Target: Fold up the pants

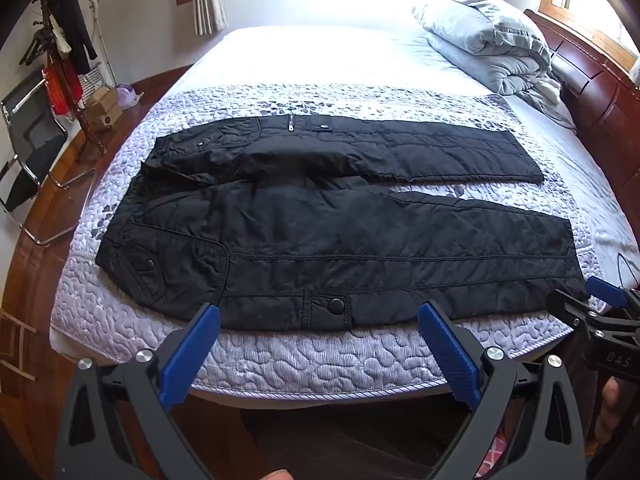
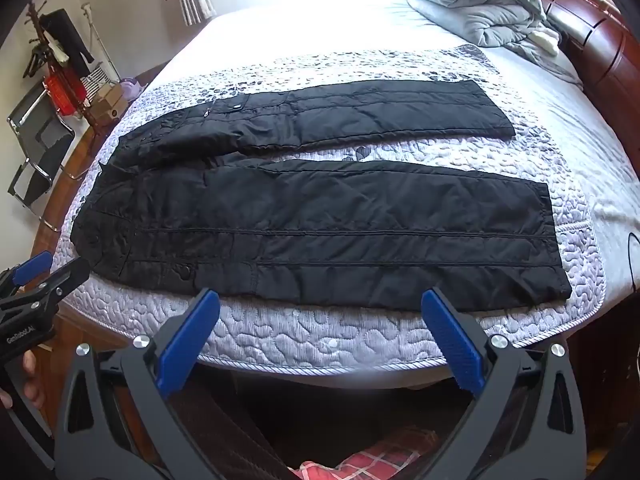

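Black quilted padded pants (image 1: 320,216) lying flat mid-frame, legs spread, on lilac pebble-stitched bed cover (image 1: 304,360). Left gripper (image 1: 320,320) and right gripper (image 2: 320,306) hovering lower frame, ribbed blue-padded jaws gaping apart, holding nothing.

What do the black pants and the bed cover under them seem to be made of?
Pants: probably a thin synthetic, nylon-like shell with light padding; it has a faint sheen, fine crinkles and stitched lines, plus dark snap buttons.
Bed cover: apparently quilted fabric, pale lilac, matte to slightly silky; a puffy pebble-like stitch pattern and a corded edge show.
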Action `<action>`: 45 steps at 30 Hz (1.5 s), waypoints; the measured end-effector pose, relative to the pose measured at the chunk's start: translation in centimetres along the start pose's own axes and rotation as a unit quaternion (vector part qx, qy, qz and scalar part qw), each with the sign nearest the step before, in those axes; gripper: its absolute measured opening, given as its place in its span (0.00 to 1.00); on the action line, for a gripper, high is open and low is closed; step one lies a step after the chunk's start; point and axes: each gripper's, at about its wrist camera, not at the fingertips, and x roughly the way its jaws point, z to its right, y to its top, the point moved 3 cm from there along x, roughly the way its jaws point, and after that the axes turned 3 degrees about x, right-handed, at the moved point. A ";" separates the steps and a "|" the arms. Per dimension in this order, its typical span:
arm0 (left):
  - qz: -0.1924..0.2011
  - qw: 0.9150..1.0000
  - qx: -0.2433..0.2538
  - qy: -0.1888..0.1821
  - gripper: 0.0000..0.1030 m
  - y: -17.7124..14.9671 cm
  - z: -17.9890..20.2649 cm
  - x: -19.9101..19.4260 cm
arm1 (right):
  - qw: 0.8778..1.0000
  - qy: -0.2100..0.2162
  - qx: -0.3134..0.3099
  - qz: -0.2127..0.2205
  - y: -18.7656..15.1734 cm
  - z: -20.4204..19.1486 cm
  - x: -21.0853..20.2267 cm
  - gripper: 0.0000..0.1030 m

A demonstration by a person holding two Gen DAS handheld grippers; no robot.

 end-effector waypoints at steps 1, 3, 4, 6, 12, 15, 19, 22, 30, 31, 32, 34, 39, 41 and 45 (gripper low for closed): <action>-0.001 1.000 -0.001 0.000 0.97 0.0 0.0 0.0 | 1.000 0.001 0.000 0.000 0.0 0.1 0.0 0.98; -0.003 1.000 -0.004 -0.001 0.97 0.6 0.0 -0.4 | 1.000 -0.001 0.000 0.001 0.1 0.3 0.0 0.98; -0.003 1.000 -0.003 0.000 0.97 0.7 0.0 -0.4 | 1.000 -0.001 0.000 0.002 0.1 0.3 -0.1 0.98; 0.002 1.000 -0.001 0.002 0.97 1.3 0.6 -0.9 | 1.000 -0.003 -0.002 0.003 0.2 0.5 -0.1 0.98; 0.015 1.000 -0.001 -0.002 0.97 1.0 0.3 -1.2 | 1.000 -0.002 0.011 -0.001 0.5 1.9 0.0 0.98; 0.016 1.000 -0.001 -0.002 0.97 1.2 0.3 -1.1 | 1.000 -0.003 0.019 -0.003 0.5 2.1 0.3 0.98; 0.016 1.000 -0.001 -0.003 0.97 1.3 0.3 -1.1 | 1.000 -0.001 0.025 -0.005 0.6 2.1 0.5 0.98; 0.016 1.000 -0.001 -0.003 0.97 1.5 0.3 -1.0 | 1.000 -0.002 0.027 -0.008 0.7 2.4 0.7 0.98; 0.018 1.000 -0.001 -0.004 0.97 1.7 0.1 -0.9 | 0.999 -0.003 0.030 -0.016 0.7 2.6 1.3 0.98; 0.018 1.000 -0.001 -0.004 0.97 1.8 0.1 -0.9 | 0.999 -0.002 0.030 -0.016 0.7 2.6 1.3 0.98; 0.018 1.000 -0.001 -0.005 0.97 1.8 0.2 -0.9 | 0.999 -0.002 0.030 -0.017 0.7 2.6 1.4 0.98; 0.019 1.000 0.000 -0.003 0.97 1.8 0.2 -0.9 | 0.999 -0.002 0.029 -0.017 0.7 2.5 1.4 0.98; 0.020 1.000 0.002 -0.001 0.97 1.9 0.3 -0.8 | 0.999 -0.002 0.030 -0.021 0.6 2.6 1.8 0.98; 0.020 1.000 0.002 -0.002 0.97 1.8 0.3 -0.8 | 0.999 -0.002 0.031 -0.022 0.6 2.6 1.8 0.98; 0.020 1.000 0.002 0.000 0.97 1.8 0.2 -0.8 | 0.999 -0.003 0.030 -0.022 0.6 2.6 1.8 0.98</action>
